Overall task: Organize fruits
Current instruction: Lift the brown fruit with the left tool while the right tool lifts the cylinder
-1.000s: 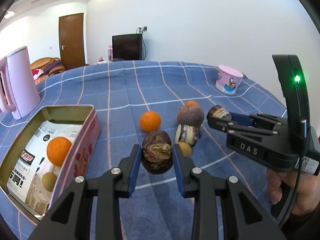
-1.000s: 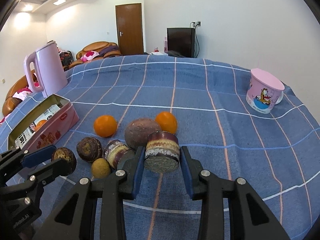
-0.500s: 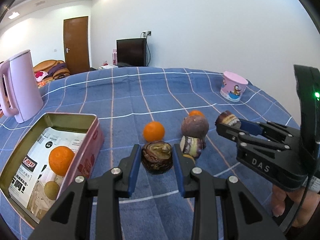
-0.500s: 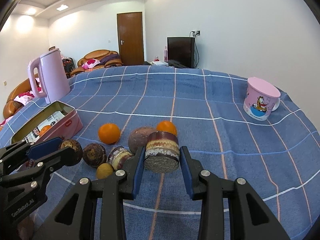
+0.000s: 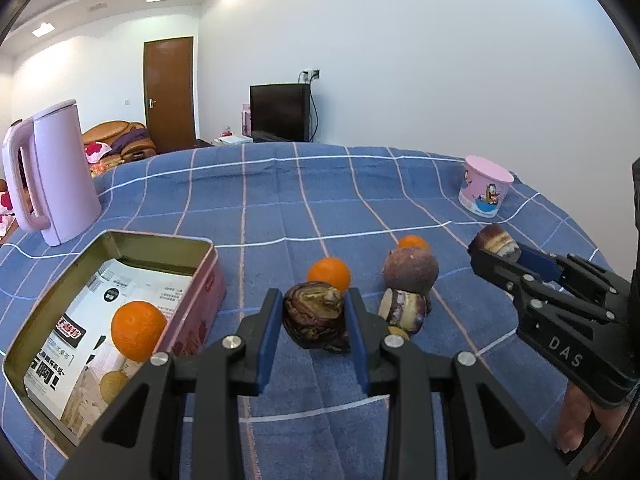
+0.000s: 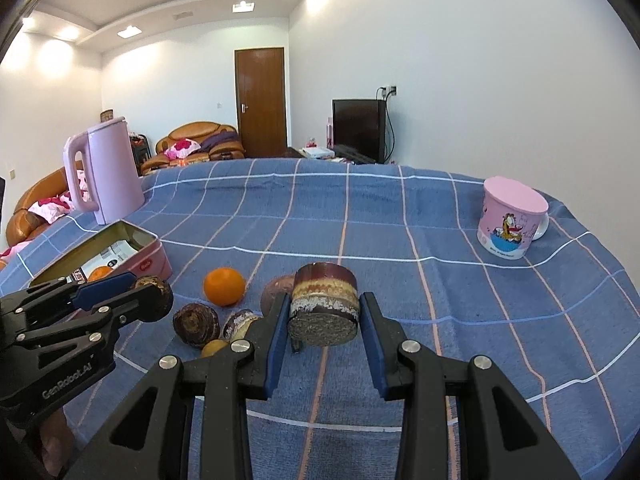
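L gripper point(image 5: 314, 322) clamps a dark brown fruit point(image 5: 315, 316) above the blue cloth point(image 5: 280, 208), beside the tin point(image 5: 208, 292); R gripper point(image 6: 323, 322) grips a cut striped chunk point(image 6: 323, 304), near the loose fruit pile point(image 6: 224, 286)

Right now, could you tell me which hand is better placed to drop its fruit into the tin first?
Left. The left gripper holds its brown fruit right beside the open tin; the right gripper is farther away.

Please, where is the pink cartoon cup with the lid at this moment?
The pink cartoon cup with the lid stands alone at the far right of the blue checked tablecloth, well beyond the loose fruits, in both wrist views.
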